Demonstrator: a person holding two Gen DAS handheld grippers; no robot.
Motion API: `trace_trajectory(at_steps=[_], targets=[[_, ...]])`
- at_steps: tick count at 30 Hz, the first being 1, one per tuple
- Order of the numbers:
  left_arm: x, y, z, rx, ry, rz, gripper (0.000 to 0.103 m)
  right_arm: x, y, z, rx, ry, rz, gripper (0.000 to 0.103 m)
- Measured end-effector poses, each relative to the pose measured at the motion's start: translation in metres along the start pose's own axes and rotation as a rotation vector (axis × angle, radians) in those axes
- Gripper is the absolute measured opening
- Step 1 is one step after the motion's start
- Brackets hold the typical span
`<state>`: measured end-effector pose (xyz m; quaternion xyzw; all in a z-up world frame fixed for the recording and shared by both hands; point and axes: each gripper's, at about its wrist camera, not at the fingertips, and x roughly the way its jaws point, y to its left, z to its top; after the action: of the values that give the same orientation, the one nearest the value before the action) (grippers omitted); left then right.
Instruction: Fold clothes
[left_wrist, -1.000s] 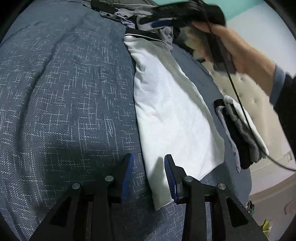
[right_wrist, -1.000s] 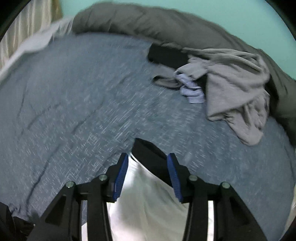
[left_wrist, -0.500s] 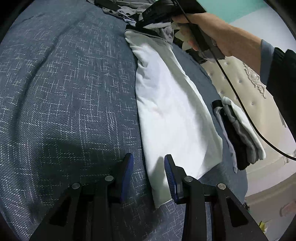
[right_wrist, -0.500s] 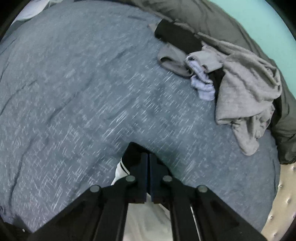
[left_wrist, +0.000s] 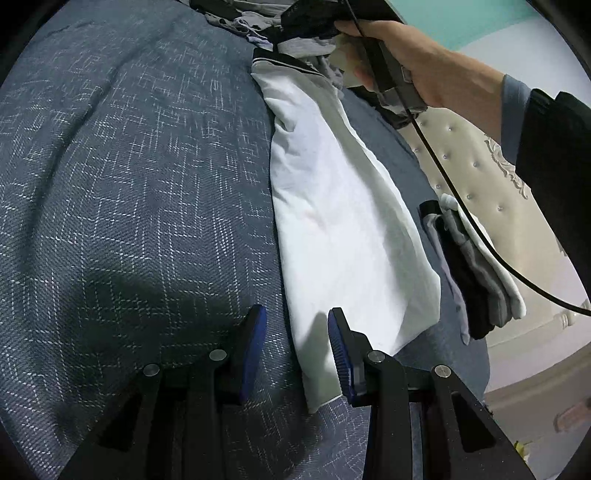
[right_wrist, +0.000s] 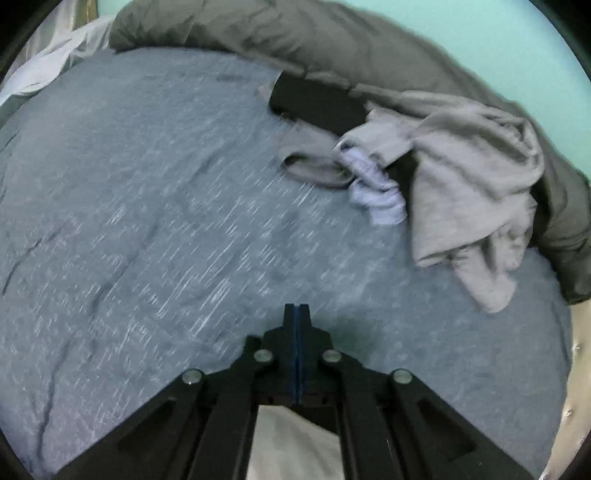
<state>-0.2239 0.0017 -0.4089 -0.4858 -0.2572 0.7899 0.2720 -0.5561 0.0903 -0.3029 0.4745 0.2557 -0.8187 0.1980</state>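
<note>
A white shirt (left_wrist: 340, 206) with a dark collar (left_wrist: 280, 61) lies in a long strip on the blue bedspread (left_wrist: 129, 184). My left gripper (left_wrist: 295, 332) stands open over the shirt's near end, and the hem passes between its fingers without being pressed. At the far end a hand holds my right gripper (left_wrist: 295, 26) at the collar. The right wrist view shows my right gripper (right_wrist: 297, 308) shut, with white cloth (right_wrist: 291, 443) hanging under it. The pinch itself is hidden.
A folded stack (left_wrist: 476, 266) of grey, black and white clothes sits at the bed's right edge, by a cream tufted panel (left_wrist: 480, 177). Loose grey (right_wrist: 472, 177), pale blue (right_wrist: 376, 199) and black (right_wrist: 317, 103) garments lie before a rolled grey duvet (right_wrist: 332, 44). A black cable (left_wrist: 461, 206) hangs over the stack.
My right gripper's jaws came together on the dark collar, which first lay between open fingers. The hand with it shifted a little at the far end. My left gripper stayed as it was.
</note>
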Motion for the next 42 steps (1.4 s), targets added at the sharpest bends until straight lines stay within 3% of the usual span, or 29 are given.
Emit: trace_trajectory(at_steps=[1, 3, 4, 5, 9, 11, 12, 14, 22, 28, 32, 35, 40, 42], targets=[[-0.001, 0.001, 0.0, -0.001, 0.0, -0.001, 0.038, -0.001, 0.003, 0.001, -0.018, -0.003, 0.005, 0.004], [-0.001, 0.002, -0.001, -0.002, -0.001, -0.003, 0.038, -0.004, 0.008, 0.003, -0.05, 0.017, 0.034, 0.027], [0.0, 0.001, -0.001, -0.003, -0.002, -0.004, 0.038, -0.004, 0.01, 0.004, -0.063, 0.029, 0.045, 0.05], [0.001, 0.001, -0.001, -0.005, -0.003, -0.004, 0.038, -0.005, 0.011, 0.004, -0.077, 0.04, 0.055, 0.053], [0.003, -0.001, -0.002, -0.011, -0.007, -0.003, 0.038, 0.007, 0.023, 0.0, -0.154, 0.131, 0.046, 0.05], [0.003, -0.002, -0.003, -0.009, -0.008, -0.004, 0.038, 0.013, 0.029, -0.005, -0.178, 0.148, 0.023, 0.023], [0.003, -0.002, -0.003, -0.008, -0.008, -0.004, 0.038, 0.015, 0.031, -0.008, -0.186, 0.147, 0.02, 0.021], [0.003, -0.001, -0.004, -0.007, -0.008, -0.006, 0.038, 0.018, 0.034, -0.013, -0.211, 0.143, 0.02, 0.006], [0.004, -0.002, -0.005, -0.006, -0.016, -0.004, 0.037, -0.001, 0.016, -0.005, -0.151, -0.013, -0.134, 0.004], [0.009, -0.007, -0.008, -0.005, -0.013, 0.003, 0.037, 0.003, 0.002, 0.001, -0.092, -0.029, -0.211, 0.004], [0.01, -0.007, -0.008, -0.011, -0.011, -0.003, 0.037, 0.019, 0.01, 0.001, -0.094, 0.013, -0.122, 0.005], [0.009, -0.007, -0.007, -0.012, -0.009, -0.003, 0.037, 0.022, 0.01, 0.001, -0.074, 0.025, -0.156, 0.012], [0.009, -0.007, -0.007, -0.02, -0.008, -0.003, 0.037, -0.017, -0.02, -0.001, 0.022, -0.095, -0.061, 0.021], [0.008, -0.006, -0.007, -0.023, -0.006, -0.004, 0.037, -0.037, -0.042, -0.007, 0.079, -0.138, 0.006, 0.033]])
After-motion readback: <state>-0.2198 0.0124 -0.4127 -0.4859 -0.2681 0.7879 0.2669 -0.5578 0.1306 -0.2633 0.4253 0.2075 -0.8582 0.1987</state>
